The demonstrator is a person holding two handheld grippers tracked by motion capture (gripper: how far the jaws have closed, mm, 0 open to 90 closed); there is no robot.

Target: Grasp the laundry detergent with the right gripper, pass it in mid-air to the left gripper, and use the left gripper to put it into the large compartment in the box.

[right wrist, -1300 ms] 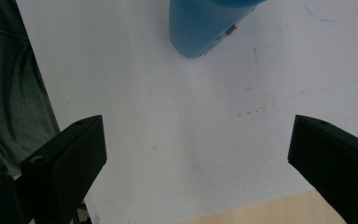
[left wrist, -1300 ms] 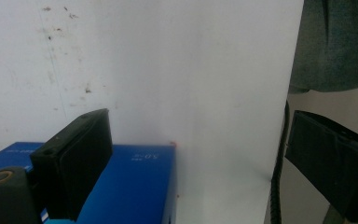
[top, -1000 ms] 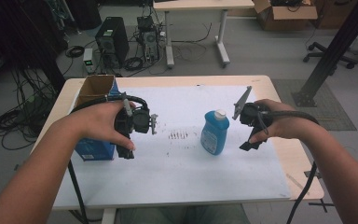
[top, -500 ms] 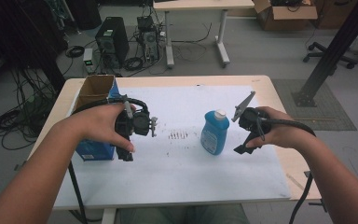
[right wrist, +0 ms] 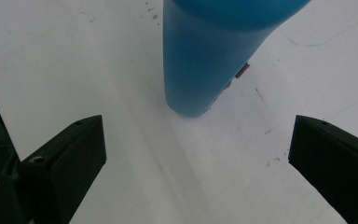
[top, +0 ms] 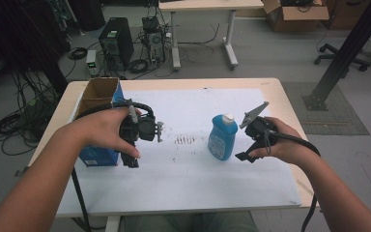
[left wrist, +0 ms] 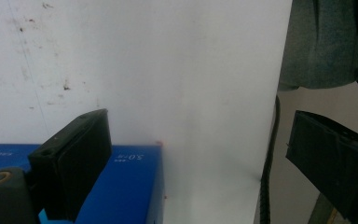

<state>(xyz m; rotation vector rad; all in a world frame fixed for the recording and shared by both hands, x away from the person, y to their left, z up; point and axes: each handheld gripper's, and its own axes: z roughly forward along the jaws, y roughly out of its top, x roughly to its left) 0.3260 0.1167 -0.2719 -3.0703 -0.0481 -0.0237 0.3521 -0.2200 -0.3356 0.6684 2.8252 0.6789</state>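
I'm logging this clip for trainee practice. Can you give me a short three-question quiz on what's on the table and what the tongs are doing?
1. True or false: the right tongs are shut on the blue bottle.
2. Which is nearest the left tongs? A) blue box B) blue bottle C) office chair
3. Fill in: the bottle's cap is ____ in colour.

Key: 1 false, they are open and short of it; 2 A; 3 white.
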